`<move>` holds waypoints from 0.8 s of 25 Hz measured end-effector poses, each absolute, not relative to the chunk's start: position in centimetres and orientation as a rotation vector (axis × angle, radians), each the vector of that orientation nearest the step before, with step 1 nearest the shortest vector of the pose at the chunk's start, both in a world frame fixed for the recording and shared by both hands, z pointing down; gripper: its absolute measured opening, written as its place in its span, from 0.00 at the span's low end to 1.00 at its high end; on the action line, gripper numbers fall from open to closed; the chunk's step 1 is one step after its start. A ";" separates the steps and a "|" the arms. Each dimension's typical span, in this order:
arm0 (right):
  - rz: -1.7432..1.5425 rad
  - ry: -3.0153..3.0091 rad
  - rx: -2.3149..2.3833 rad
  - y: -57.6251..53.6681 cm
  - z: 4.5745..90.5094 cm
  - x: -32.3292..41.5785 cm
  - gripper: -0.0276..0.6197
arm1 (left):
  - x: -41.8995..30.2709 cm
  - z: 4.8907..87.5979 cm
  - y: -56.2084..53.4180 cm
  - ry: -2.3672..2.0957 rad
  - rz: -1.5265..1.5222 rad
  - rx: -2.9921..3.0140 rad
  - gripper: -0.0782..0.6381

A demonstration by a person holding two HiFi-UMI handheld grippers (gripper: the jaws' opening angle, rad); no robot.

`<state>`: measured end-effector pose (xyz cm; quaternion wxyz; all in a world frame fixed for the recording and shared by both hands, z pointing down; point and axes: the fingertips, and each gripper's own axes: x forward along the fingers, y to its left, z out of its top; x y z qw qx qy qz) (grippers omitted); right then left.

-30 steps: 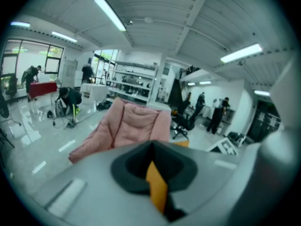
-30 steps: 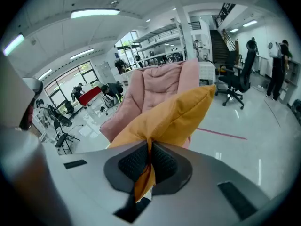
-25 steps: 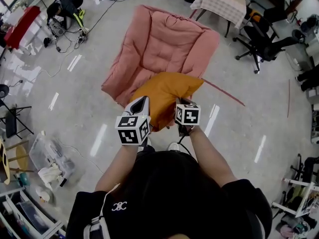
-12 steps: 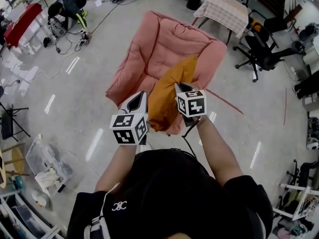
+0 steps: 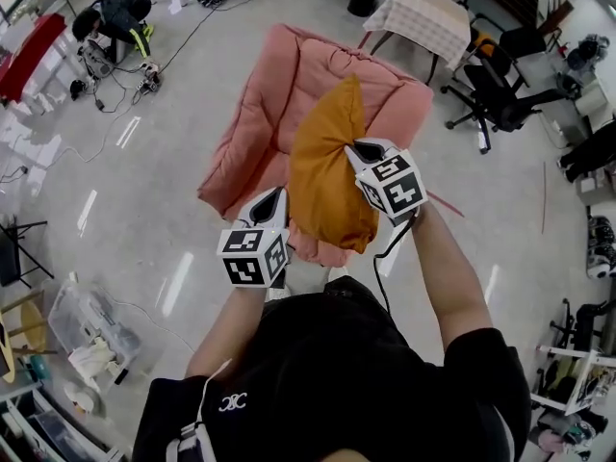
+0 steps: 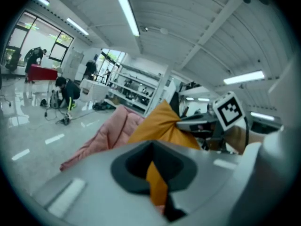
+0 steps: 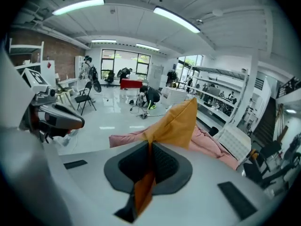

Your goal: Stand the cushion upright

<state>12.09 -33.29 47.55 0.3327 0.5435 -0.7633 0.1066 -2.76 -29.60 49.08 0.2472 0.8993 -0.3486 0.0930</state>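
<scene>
The person is holding both forearms out in front of the body, over a pink padded lounge chair (image 5: 318, 75) on the glossy floor (image 5: 173, 191). The left arm is reaching low and nearly straight. The left gripper (image 5: 274, 196) is pointing forward and slightly down at the lower left edge of the orange cushion (image 5: 325, 176). The right arm is lifted higher, its elbow bent outward. The right gripper (image 5: 358, 149) is tilting inward, its marker cube (image 5: 395, 187) turned toward the camera.

Each set of tongs is pressed together on a fold of the orange fabric: the left gripper view shows a strip of it running down between the dark pads, and the right gripper view shows the same on that side.

The cushion is hanging tall and narrow between the two grippers, one corner pointing up in front of the chair's backrest and its rounded bottom over the front of the seat; whether it is touching the seat cannot be told.

A second ago the cushion was lying broad and low across the seat's front edge, with both grippers level. Since then the right gripper has risen and rolled, swinging the cushion onto its edge, while the left has shifted only slightly.
</scene>
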 end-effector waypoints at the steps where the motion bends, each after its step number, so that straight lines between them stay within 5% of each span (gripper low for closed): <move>1: 0.260 -1.998 1.371 -33.5 47.7 12.6 0.06 | -2.1 49.2 -29.6 -0.955 0.261 2.449 0.10; 20: -0.038 -1.984 0.840 -52.2 56.1 21.4 0.06 | 5.5 51.0 -34.5 -1.396 0.357 2.192 0.10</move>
